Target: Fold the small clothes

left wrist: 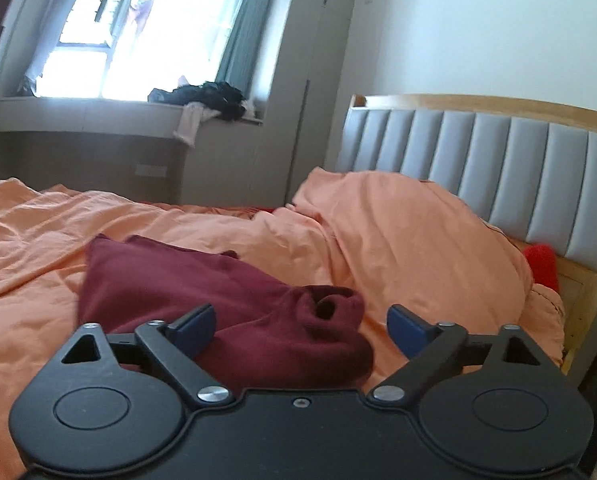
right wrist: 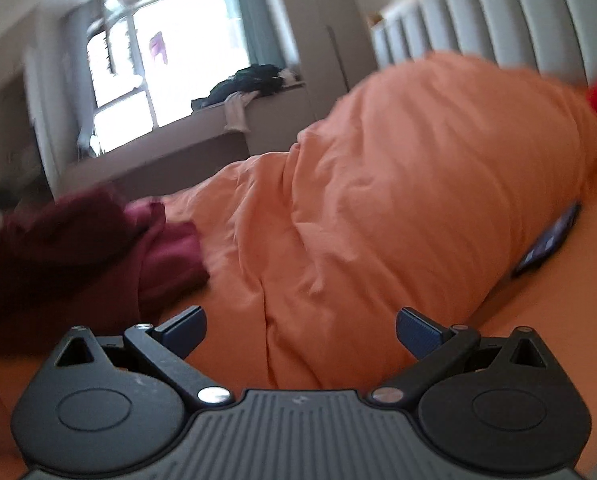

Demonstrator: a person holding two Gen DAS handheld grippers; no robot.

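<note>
Two blue-tipped fingers of the left gripper (left wrist: 300, 330) stand wide apart in the left wrist view, pressing on nothing. A dark red garment (left wrist: 234, 300) lies crumpled on the orange duvet (left wrist: 38, 248), its rolled end between the fingers and the rest running off toward 10 o'clock. At 2 o'clock the duvet heaps up before a grey padded headboard (left wrist: 498, 160), with something bright red (left wrist: 542, 264) tucked at 3 o'clock. At 11 o'clock is a bright window (left wrist: 138, 32), with a pile of dark clothes (left wrist: 210, 98) on its ledge. In the right wrist view, the right gripper (right wrist: 300, 332) also has its fingers spread wide, with only bare orange duvet (right wrist: 378, 200) between them. The dark red garment (right wrist: 78, 256) sits at 9 o'clock, blurred, clear of the fingers. A dark flat object (right wrist: 550, 244) shows at 3 o'clock under the heap; what it is I cannot tell.
</note>
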